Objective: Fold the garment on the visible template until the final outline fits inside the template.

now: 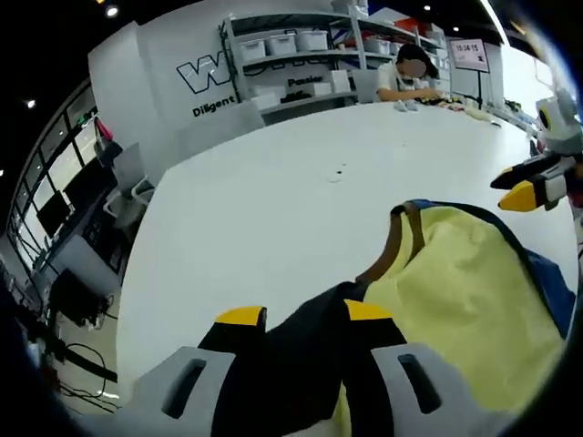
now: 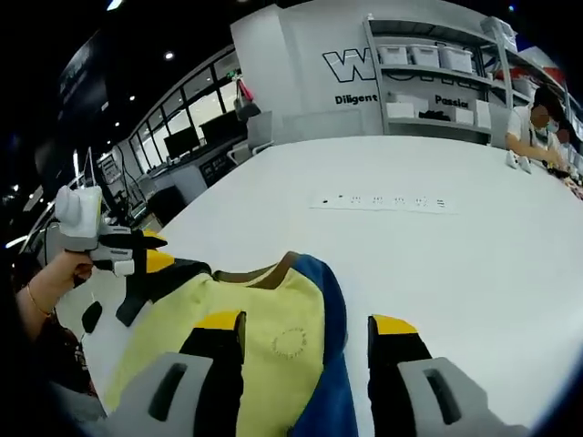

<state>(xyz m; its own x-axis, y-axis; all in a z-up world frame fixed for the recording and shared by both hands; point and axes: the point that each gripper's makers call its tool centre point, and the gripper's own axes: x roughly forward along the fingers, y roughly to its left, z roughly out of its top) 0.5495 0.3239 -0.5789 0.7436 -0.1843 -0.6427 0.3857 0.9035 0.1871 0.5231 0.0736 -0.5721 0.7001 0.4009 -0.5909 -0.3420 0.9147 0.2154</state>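
garment bunched on surface, fold unfinished. left gripper clamps dark fabric; right gripper wide apart, holding nothing.

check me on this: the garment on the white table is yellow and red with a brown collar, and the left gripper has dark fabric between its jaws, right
One detail is off: the garment is yellow and blue, not red. The right gripper view shows the blue panel along its side, next to the brown collar. The rest holds: it lies on the white table, and in the left gripper view the left gripper has dark fabric between its jaws.
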